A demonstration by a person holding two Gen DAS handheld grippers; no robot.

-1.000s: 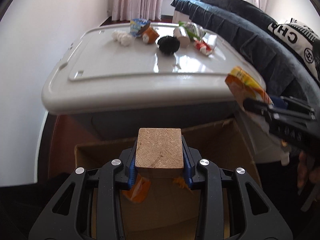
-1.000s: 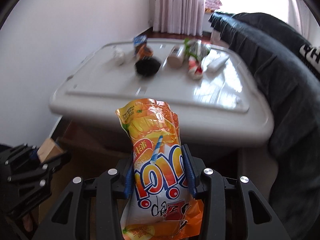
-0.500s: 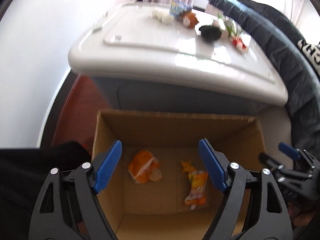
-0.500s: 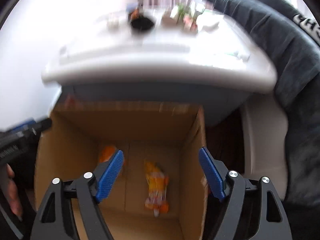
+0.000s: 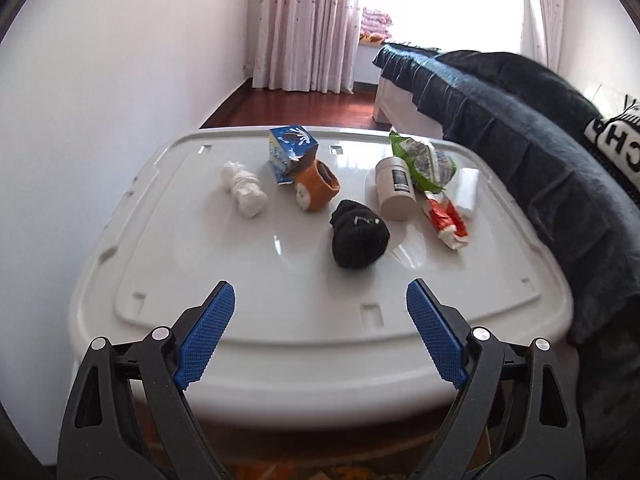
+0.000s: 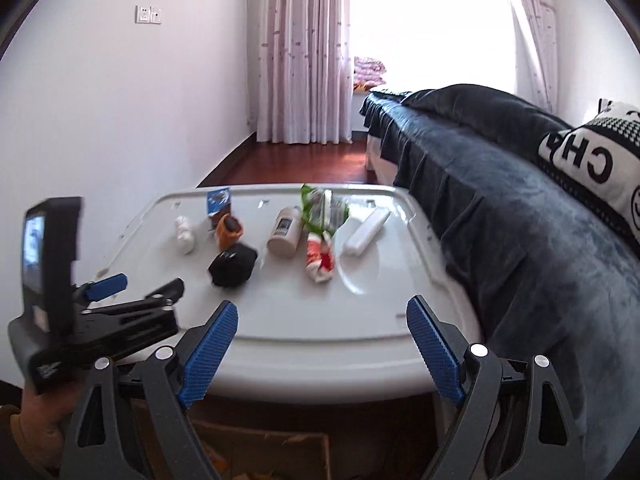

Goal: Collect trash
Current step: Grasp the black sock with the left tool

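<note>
Several bits of trash lie on the white plastic lid [image 5: 240, 280]: a white tissue wad [image 5: 245, 188], a blue carton [image 5: 291, 153], an orange cup [image 5: 318, 185], a black sock ball [image 5: 358, 234], a white jar [image 5: 395, 188], a green wrapper [image 5: 420, 159], a red wrapper [image 5: 446, 216] and a white tube [image 5: 467, 192]. My left gripper [image 5: 320, 336] is open and empty over the lid's near edge. My right gripper [image 6: 320, 344] is open and empty, also at the near edge; the left gripper [image 6: 136, 288] shows at its left. The cardboard box [image 6: 260, 452] is below the lid.
A bed with a dark blue blanket [image 5: 520, 128] runs along the right side of the lid. A white wall [image 5: 100, 120] is on the left. Pink curtains [image 5: 308, 24] hang at the back above a red wooden floor [image 5: 300, 108].
Both grippers let go of their loads, the wood block and the orange juice pouch, over the cardboard box, then rose and tilted up toward the lid. Both now stand open and empty.
</note>
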